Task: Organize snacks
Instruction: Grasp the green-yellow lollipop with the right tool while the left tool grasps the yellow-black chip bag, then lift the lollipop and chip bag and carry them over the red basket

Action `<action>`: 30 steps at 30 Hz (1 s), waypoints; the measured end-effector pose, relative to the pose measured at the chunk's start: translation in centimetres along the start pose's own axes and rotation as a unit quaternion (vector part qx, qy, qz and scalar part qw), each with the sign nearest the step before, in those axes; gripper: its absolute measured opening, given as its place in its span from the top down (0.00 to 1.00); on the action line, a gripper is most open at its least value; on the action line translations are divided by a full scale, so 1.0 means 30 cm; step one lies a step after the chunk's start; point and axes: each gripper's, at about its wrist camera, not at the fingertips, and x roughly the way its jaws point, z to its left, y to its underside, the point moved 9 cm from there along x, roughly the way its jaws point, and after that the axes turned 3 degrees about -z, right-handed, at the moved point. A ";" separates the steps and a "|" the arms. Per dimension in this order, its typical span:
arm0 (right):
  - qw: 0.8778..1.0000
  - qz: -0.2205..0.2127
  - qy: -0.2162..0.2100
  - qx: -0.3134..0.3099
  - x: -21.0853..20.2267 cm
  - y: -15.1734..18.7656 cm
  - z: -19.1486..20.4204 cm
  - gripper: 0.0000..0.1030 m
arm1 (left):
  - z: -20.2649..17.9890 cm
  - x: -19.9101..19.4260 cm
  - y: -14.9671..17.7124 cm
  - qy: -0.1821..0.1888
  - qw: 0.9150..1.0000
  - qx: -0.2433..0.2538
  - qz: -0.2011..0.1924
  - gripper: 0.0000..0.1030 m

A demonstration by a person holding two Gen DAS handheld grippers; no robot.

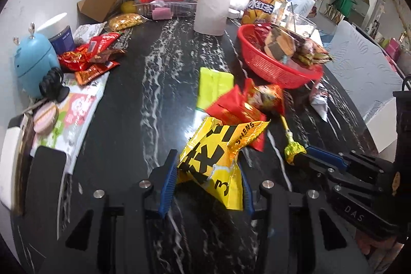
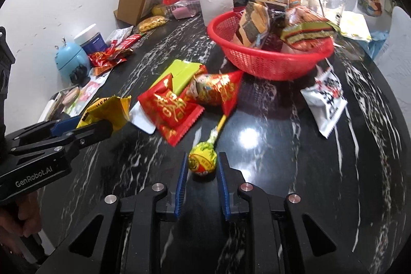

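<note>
**On the dark marble table, two snacks are met by two grippers**

Near the red basket (image 2: 269,60), which serves as the landmark at the far side of the black marble table (image 1: 143,99), several snacks are seen lying loose. The basket is already loaded with wrapped snacks, which stand and lean above its rim.

In front of the basket, on the side toward the cameras, a green packet (image 2: 179,73) is found, overlapped by a red packet with gold print (image 2: 170,109) and a red cone-shaped packet (image 2: 218,89). To the right of the basket and just beside its base, a white packet with black lettering (image 2: 327,100) lies flat on the table.

Closer to the cameras than that pile, a yellow packet with black lettering (image 1: 215,158) is held by the left gripper (image 1: 209,179); its blue pads are pressed against both sides of the packet, whose top stands up out of the jaws.

A lollipop in a yellow wrapper (image 2: 203,161) lies on the table well in front of the basket, its stick pointing back toward the cone-shaped packet. The right gripper (image 2: 203,171) is placed around the lollipop head with the jaws partly open; a narrow gap is visible at each side, so no grip is shown.

Behind the basket, a roll of paper towel (image 1: 212,8) and an iced tea bottle (image 1: 267,3) stand upright.
</note>
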 end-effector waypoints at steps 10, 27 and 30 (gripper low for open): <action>1.000 0.009 -0.005 0.024 -0.032 0.061 -0.025 0.78 | -0.052 -0.027 0.030 0.012 1.000 0.008 -0.001 0.59; 1.000 0.003 0.009 0.010 0.043 0.005 -0.002 0.76 | -0.015 -0.038 0.006 -0.003 1.000 0.002 -0.008 0.59; 1.000 0.003 0.002 0.013 0.036 0.010 -0.006 0.77 | -0.026 -0.039 0.002 0.000 1.000 0.006 -0.008 0.59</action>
